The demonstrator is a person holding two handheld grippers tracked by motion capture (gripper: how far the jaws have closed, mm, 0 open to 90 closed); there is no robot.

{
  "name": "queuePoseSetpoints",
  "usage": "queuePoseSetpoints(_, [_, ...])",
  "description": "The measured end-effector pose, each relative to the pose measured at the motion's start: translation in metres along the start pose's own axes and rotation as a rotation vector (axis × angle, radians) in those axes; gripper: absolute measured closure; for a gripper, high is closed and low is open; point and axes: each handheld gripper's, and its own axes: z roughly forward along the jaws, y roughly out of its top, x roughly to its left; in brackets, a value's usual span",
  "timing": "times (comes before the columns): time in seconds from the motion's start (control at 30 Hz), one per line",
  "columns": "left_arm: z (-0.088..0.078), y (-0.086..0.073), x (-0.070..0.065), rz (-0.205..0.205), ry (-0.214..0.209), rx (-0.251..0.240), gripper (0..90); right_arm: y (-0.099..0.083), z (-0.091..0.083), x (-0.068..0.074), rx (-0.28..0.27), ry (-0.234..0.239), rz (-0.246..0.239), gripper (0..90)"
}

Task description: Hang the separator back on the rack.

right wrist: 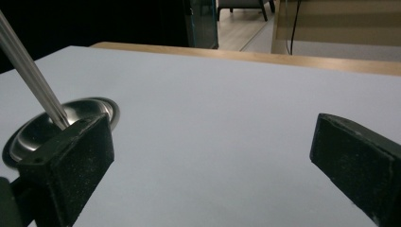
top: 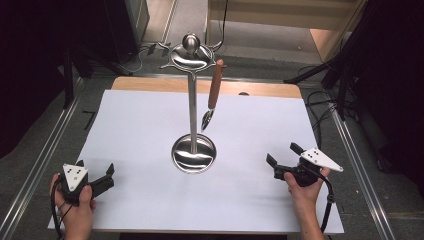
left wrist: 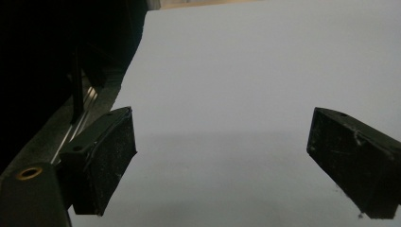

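Observation:
A steel utensil stand (top: 193, 105) rises from a round dish base (top: 194, 154) at the middle of the white sheet. From its top ring hangs one utensil with a brown wooden handle (top: 215, 84) and a metal tip (top: 206, 120) pointing down. My left gripper (top: 96, 169) rests near the sheet's front left corner, open and empty; its jaws stand wide apart over bare white in the left gripper view (left wrist: 220, 161). My right gripper (top: 282, 153) sits front right, also open and empty (right wrist: 210, 156). The stand's base (right wrist: 42, 130) and pole (right wrist: 28, 73) appear left of its jaws.
The white sheet (top: 150, 115) covers a wooden table whose far edge (top: 200, 86) shows. Metal rails (top: 45, 150) run along both sides of the table. Dark stands and cables (top: 340, 75) crowd the right and far sides.

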Motion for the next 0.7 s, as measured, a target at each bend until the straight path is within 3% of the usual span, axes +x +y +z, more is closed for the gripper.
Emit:
queuePoseSetpoints(0.27, [0.0, 0.0, 0.0, -0.002, -0.003, -0.002, 9.6, -0.013, -0.013, -0.012, 0.022, -0.039, 0.002, 1.4])
queuePoseSetpoints(0.43, [0.0, 0.0, 0.001, -0.002, -0.005, -0.002, 9.6, -0.024, -0.019, -0.022, 0.069, -0.077, -0.023, 2.2])
queuePoseSetpoints(0.7, [0.0, 0.0, 0.001, -0.005, -0.007, -0.002, 9.6, -0.031, -0.037, -0.034, 0.069, -0.103, -0.003, 2.4])
